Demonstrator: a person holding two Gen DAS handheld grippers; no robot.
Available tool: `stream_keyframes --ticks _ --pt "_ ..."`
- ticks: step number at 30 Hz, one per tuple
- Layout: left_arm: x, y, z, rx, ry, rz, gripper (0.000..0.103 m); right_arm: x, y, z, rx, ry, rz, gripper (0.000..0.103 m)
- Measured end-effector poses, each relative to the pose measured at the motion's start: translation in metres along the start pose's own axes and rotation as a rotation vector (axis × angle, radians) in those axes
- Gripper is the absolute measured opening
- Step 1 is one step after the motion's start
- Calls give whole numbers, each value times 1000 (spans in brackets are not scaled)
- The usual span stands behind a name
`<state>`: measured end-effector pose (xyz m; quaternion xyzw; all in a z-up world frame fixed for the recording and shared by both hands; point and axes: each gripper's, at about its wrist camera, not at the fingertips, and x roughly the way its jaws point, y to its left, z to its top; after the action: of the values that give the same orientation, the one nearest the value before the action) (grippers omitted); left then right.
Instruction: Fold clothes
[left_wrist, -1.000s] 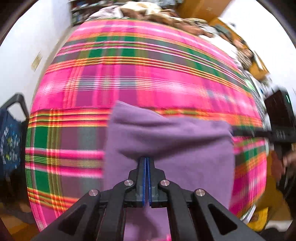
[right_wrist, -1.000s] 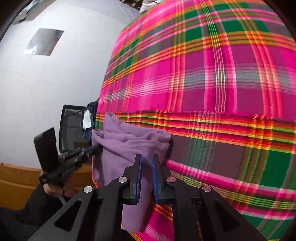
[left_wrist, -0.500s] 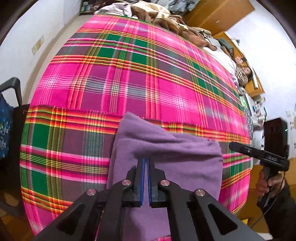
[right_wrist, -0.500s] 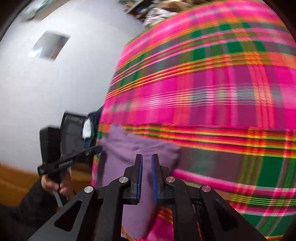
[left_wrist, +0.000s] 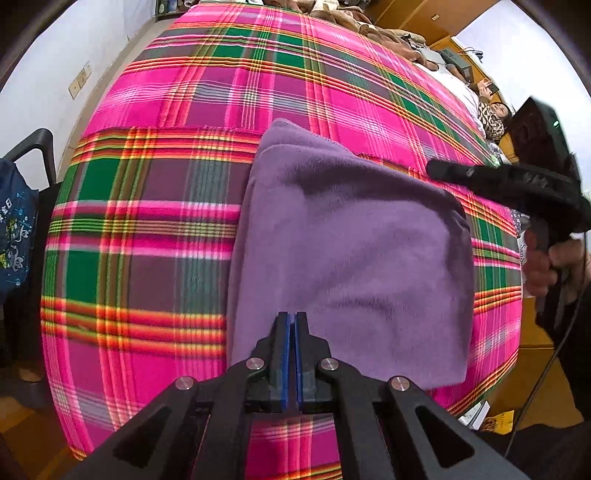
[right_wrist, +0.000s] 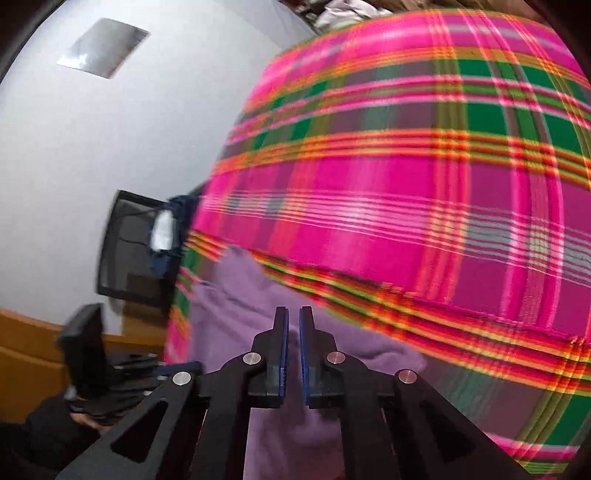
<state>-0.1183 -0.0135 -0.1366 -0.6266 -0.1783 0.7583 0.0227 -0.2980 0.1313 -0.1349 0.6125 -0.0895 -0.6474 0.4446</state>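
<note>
Purple cloth (left_wrist: 351, 243) folded flat on plaid bed (left_wrist: 155, 229) | dark chair (left_wrist: 33, 155) beside bed | your left tool (left_wrist: 290, 321) closed, empty | your right tool (right_wrist: 290, 325) slightly apart, empty

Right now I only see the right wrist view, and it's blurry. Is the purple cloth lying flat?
Observer: Yes. The left wrist view shows the cloth flat on the blanket, with an under layer peeking out at its far edge.
Child: Where's my other claw?
Observer: The left claw is over the cloth's near edge, shut. I can't tell if it pinches any cloth.
Child: And my right claw?
Observer: From the left, the right claw points at the cloth's far right corner. I can't tell if it touches.
</note>
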Motion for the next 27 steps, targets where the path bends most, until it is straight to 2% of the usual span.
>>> stream_keyframes --ticks 8,9,10,14,17,18,20,23,27 --pt "5 3 -6 -13 0 -13 2 61 25 4 -31 109 25 7" --pt "5 4 -7 -10 -5 -14 2 68 28 4 -35 123 28 1" --pt "5 4 -7 -7 -11 -17 2 76 31 5 -38 136 31 0" --pt "7 5 -9 16 -29 -16 2 83 17 12 47 116 65 0" --pt "-1 2 -9 45 -21 -22 2 69 13 12 106 72 94 3" --pt "-4 -1 -7 57 -23 -30 2 56 11 11 122 38 105 7" --pt "-13 -4 -3 80 -45 -48 2 31 7 10 153 -28 126 9" --pt "-22 -10 11 114 -83 -68 2 -10 -7 -7 197 -117 97 10" --pt "-19 -16 41 161 -119 -65 2 -49 -27 -36 261 -174 38 11"
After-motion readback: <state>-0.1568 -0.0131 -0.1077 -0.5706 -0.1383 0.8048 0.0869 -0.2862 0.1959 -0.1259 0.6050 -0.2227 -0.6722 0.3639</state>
